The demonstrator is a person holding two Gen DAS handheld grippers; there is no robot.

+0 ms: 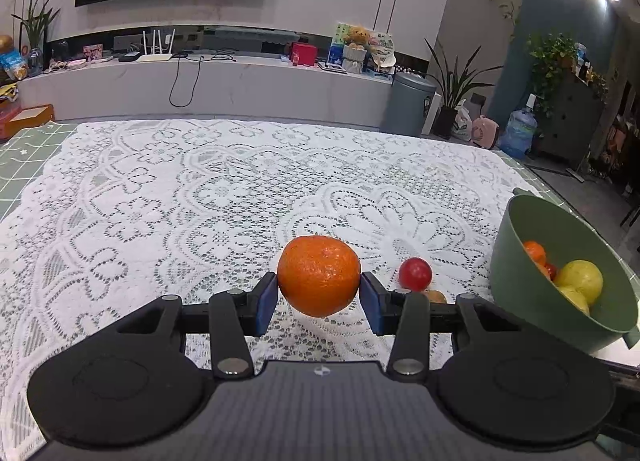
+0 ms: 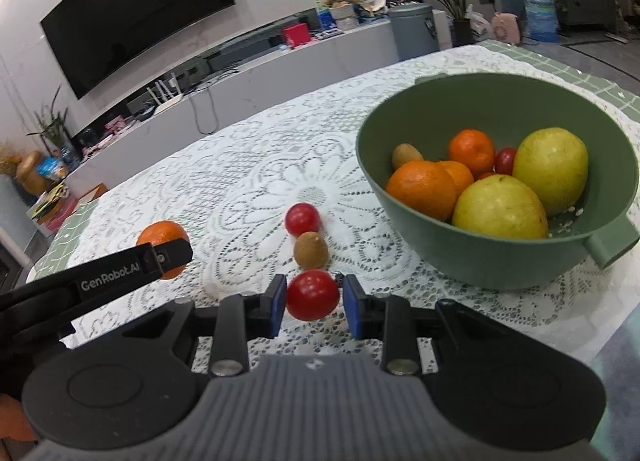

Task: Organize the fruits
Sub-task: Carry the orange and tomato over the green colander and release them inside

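My left gripper (image 1: 319, 296) clamps a dimpled, bright orange mandarin (image 1: 319, 276) between its blue pads, lifted clear of the lace tablecloth (image 1: 160, 201). My right gripper (image 2: 314, 301), narrowly set, pinches a glossy cherry tomato (image 2: 313, 295). A second tomato (image 2: 302, 218) and a brown kiwi (image 2: 311, 250) lie near the green bowl (image 2: 440, 249) of fruit. My left gripper's finger hides part of the mandarin in the right view.

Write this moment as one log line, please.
left gripper: holds orange | right gripper: holds tomato | bowl: part-filled
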